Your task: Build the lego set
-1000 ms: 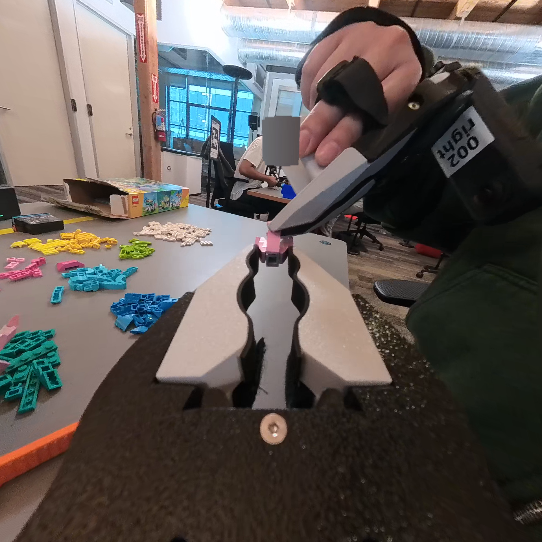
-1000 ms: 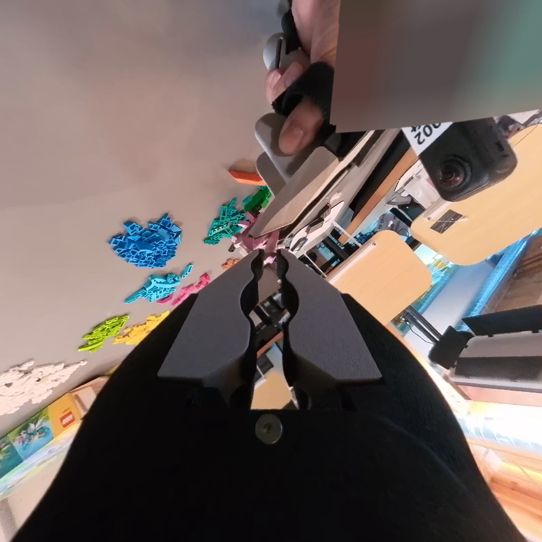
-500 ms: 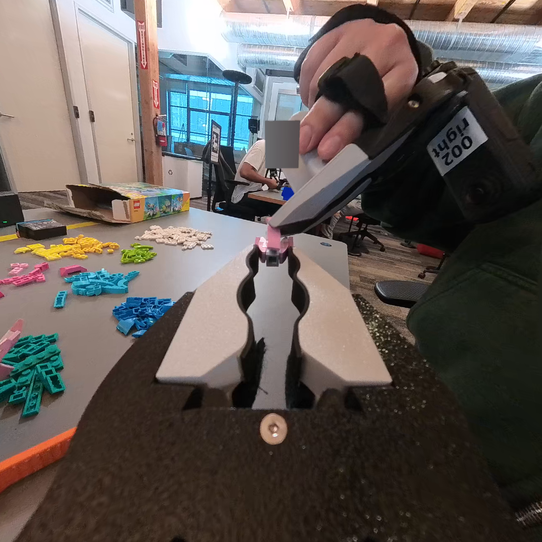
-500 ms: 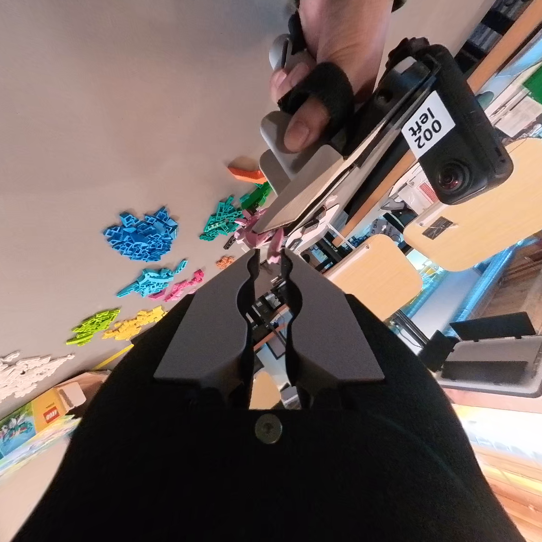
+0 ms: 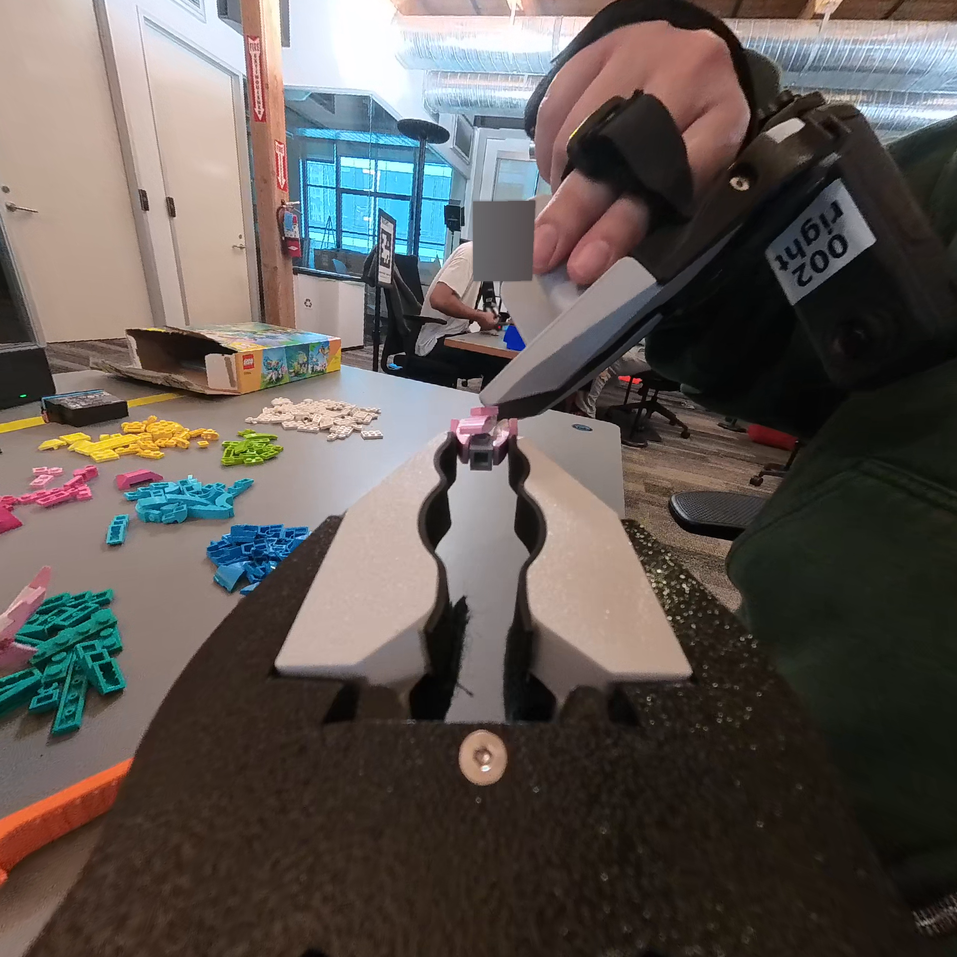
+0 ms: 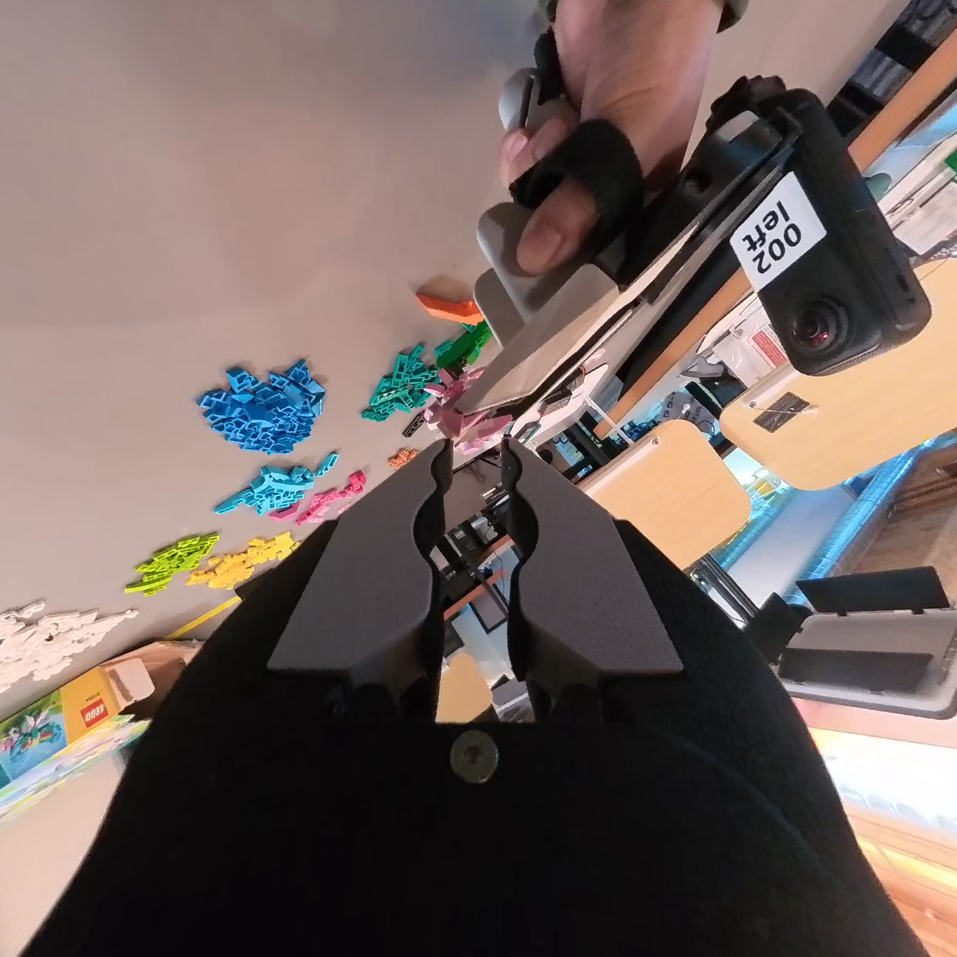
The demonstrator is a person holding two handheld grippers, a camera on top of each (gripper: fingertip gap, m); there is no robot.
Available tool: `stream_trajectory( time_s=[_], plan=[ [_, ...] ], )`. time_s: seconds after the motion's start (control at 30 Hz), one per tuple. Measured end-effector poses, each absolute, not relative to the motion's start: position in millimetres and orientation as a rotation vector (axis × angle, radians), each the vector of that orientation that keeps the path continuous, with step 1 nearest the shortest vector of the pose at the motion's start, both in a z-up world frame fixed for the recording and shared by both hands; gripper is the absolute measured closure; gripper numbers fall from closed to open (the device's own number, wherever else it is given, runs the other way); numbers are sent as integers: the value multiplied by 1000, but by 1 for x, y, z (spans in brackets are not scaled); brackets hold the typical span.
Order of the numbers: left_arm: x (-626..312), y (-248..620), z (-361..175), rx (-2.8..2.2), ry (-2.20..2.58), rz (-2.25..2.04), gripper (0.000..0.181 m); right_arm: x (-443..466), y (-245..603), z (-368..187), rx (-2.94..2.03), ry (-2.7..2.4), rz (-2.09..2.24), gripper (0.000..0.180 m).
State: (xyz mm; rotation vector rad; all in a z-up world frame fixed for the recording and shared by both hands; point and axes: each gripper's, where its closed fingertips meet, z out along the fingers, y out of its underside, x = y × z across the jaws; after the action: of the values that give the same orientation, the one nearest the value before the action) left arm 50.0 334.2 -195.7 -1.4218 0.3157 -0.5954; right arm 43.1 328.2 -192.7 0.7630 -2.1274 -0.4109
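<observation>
2 grippers point(image 5: 482, 440) point(image 6: 474, 445) mid-frame: left pinching pink build point(image 5: 481, 437), right spread, empty. Tiny, light, stiff, probably pops apart easily; grip flat sides.

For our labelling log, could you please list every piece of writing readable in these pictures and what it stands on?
I cannot quote wording; these things bear it:
White sticker on the right gripper: legible.
Matching sticker on the left gripper: legible.
Colourful carton: brand mark, legible.
Red signs on the wooden post: small.
</observation>
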Motion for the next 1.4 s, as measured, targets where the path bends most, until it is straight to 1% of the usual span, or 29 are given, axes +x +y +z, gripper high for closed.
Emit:
stream_trajectory(
  time_s=[0.13,0.3,0.47,0.53,0.6,0.67,0.8,1.13,1.4],
  plan=[
    [50,334,-195,-1418,315,-590,164,43,329,-192,743,-2135,-401,163],
    [44,334,-193,-1405,286,-586,164,47,341,-190,608,-2206,-370,149],
    [38,335,-192,-1403,235,-600,164,39,333,-185,161,-2254,-18,132],
    [36,336,-192,-1404,219,-600,164,34,322,-184,60,-2210,113,133],
    [36,336,-191,-1402,216,-605,164,30,315,-186,23,-2165,170,139],
    [36,336,-191,-1404,214,-610,164,27,311,-190,12,-2140,182,146],
    [37,336,-191,-1406,214,-617,164,22,314,-194,17,-2110,146,153],
    [37,336,-192,-1403,209,-635,164,23,321,-199,26,-2136,100,151],
    [39,335,-191,-1401,214,-656,164,22,322,-200,83,-2110,68,159]
  ],
)
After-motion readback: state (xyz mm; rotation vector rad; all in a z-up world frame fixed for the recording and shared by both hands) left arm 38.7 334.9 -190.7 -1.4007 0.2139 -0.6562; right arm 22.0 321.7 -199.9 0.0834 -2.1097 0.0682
